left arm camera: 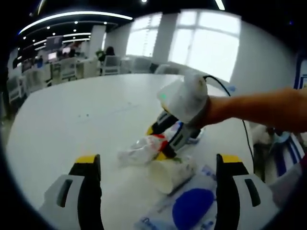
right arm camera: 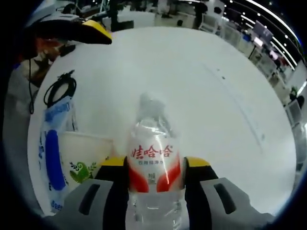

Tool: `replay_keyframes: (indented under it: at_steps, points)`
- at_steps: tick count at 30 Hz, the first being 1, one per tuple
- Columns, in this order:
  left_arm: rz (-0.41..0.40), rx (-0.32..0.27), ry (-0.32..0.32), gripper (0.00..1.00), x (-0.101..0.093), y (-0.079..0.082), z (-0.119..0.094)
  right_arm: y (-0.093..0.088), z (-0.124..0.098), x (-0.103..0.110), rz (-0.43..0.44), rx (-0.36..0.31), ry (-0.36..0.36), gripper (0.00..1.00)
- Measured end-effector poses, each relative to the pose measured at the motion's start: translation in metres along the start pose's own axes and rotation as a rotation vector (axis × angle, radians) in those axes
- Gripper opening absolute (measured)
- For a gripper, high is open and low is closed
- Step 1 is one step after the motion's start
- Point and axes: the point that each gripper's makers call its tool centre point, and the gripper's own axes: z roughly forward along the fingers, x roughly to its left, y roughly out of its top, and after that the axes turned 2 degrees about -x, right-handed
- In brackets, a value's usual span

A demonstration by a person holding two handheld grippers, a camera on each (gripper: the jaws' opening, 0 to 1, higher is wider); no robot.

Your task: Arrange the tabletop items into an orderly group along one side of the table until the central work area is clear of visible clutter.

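Now right tongs point(right arm camera: 154, 167) clamp the water bottle point(right arm camera: 152, 158) between them.

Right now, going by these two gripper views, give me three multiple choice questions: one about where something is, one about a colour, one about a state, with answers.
1. Where does the paper cup lie?
A. Beside the blue-and-white packet
B. On a chair
C. On the floor

2. What colour is the band on the water bottle label?
A. Green
B. Red
C. Purple

3. What is the right claw doing?
A. Hanging open over bare table
B. Shut on the paper cup
C. Shut on the water bottle

Answers:
1. A, the right gripper view shows the cup right next to the packet on the white table.
2. B, a red band curves under the label's characters.
3. C, both jaws press the bottle's sides.
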Motion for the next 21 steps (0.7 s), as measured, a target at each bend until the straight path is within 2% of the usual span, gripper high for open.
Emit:
replay_keyframes:
  at_steps: [6,11,21]
  points:
    - [0.004,-0.007,-0.027,0.96,-0.001,-0.001,-0.007,0.000,-0.001,0.000,-0.003,-0.001,0.002,0.45]
    - [0.020,-0.025,-0.073,0.96,-0.005,-0.004,-0.023,0.000,-0.001,0.000,-0.008,-0.003,0.005,0.45]
    - [0.006,-0.050,-0.078,0.95,0.002,-0.010,-0.053,0.000,0.000,0.001,-0.015,0.001,0.011,0.46]
